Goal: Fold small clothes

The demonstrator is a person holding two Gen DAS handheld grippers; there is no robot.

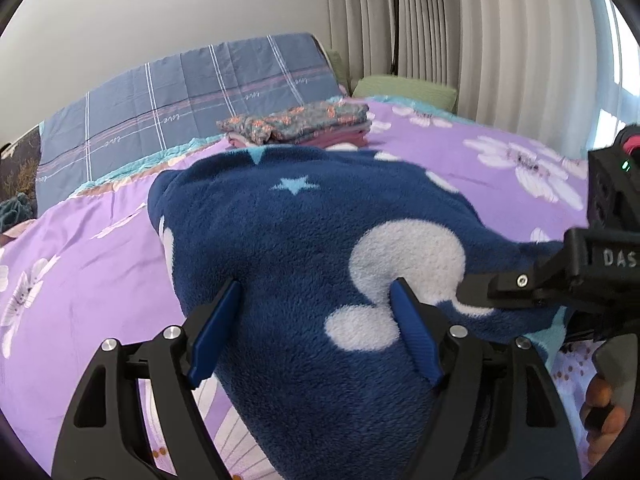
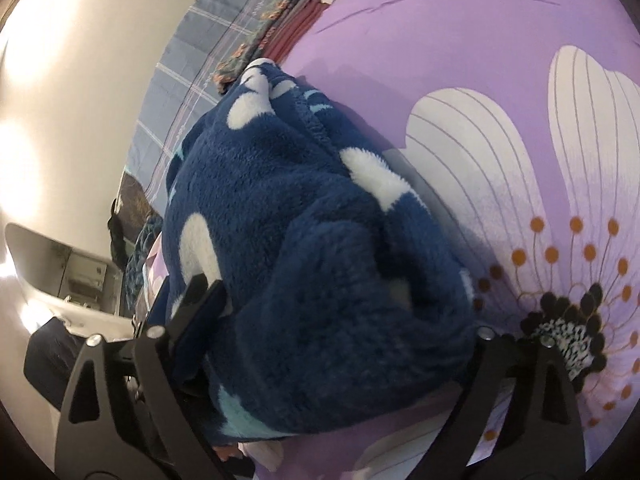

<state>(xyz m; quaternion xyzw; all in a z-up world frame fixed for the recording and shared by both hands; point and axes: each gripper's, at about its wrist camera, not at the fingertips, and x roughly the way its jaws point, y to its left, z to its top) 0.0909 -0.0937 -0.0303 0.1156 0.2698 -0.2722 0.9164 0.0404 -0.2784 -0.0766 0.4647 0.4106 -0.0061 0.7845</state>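
Navy fleece garment point(image 1: 304, 248) lies bunched between both wide-spread claws.

A home bedroom: a bed point(image 1: 100, 256) spread with a purple floral cover, a grey-blue checked pillow point(image 1: 192, 100) against the plain wall at its head edge, pleated pale curtains point(image 1: 480, 32) beyond the far corner, and folded clothes point(image 1: 298, 124) stacked near the pillow.

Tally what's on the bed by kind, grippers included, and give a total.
Blue fleece garment: 1
Stack of folded clothes: 1
Plaid pillow: 1
Grippers: 2, left and right
Total: 5
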